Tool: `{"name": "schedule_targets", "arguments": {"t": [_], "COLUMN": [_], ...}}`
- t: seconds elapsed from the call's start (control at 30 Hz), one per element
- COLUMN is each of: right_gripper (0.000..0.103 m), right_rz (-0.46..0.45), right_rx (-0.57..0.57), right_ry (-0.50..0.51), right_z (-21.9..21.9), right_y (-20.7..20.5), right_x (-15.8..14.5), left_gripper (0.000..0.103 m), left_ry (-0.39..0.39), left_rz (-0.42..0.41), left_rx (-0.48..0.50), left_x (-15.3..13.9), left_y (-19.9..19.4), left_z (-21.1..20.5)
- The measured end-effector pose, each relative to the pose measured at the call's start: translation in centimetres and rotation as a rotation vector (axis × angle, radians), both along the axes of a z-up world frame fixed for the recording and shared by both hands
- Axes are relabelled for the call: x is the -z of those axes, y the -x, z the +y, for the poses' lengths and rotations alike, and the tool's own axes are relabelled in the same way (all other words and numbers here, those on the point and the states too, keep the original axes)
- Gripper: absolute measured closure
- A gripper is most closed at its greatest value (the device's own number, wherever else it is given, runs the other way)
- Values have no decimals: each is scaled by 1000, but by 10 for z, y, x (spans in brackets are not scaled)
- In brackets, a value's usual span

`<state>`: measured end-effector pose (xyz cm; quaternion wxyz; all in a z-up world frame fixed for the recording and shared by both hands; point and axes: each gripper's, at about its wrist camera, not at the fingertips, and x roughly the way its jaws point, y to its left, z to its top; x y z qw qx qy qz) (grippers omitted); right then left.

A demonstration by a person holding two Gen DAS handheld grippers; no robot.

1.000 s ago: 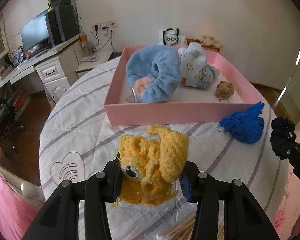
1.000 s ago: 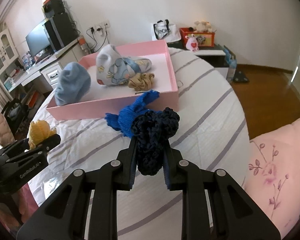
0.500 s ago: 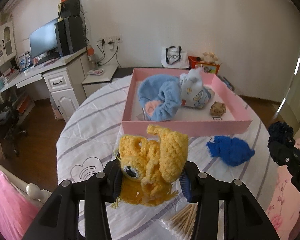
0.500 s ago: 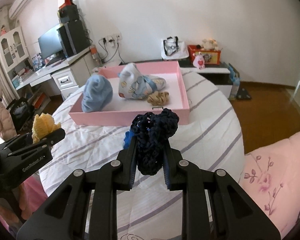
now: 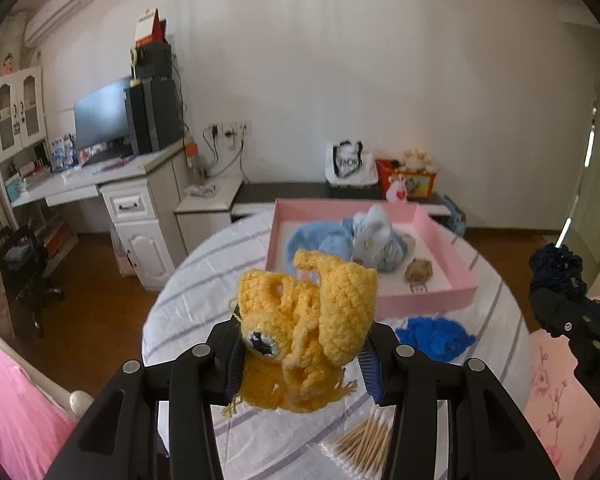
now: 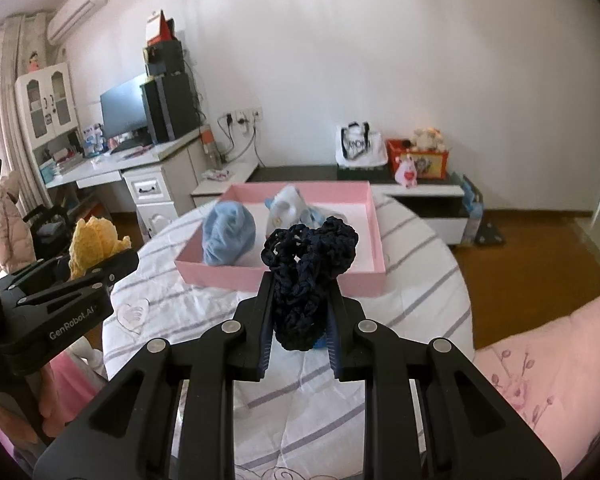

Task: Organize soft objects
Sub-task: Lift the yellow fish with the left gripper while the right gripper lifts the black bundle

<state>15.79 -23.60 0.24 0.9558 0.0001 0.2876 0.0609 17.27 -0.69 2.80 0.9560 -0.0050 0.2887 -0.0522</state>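
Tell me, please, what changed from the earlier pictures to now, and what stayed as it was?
Both grippers rose and drew back from the table: the pink tray and the blue knit piece look smaller and farther. Nothing was taken or let go. The left gripper still holds the yellow crochet toy, and the right gripper still holds the dark navy crochet piece. The things in the tray did not move.

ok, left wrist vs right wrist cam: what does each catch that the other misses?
Left wrist only: the bright blue knit piece on the tablecloth, the cotton swabs and the brown scrunchie in the pink tray.
Right wrist only: the heart print on the cloth; the navy knit piece hides the blue one.
Both: the tray with the light blue plush, plus the left gripper shut on the yellow crochet toy and the right gripper shut on the navy piece.
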Motion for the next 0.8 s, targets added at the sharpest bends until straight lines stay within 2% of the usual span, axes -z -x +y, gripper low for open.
{"name": "schedule_targets", "arguments": {"t": [0.53, 0.8], "right_gripper": [82, 82], "right_rz": [-200, -278], "right_rx": [-24, -31], "right_ry": [26, 49], "right_z": [15, 23], "right_y": [40, 54], "right_x": [-54, -70], "left_gripper": [59, 58], "left_ry": [-9, -8], "left_rz": [-206, -273], "left_rx": [-12, -13], "left_x": [-48, -45], "left_y": [83, 122], "left_z": [1, 1]}}
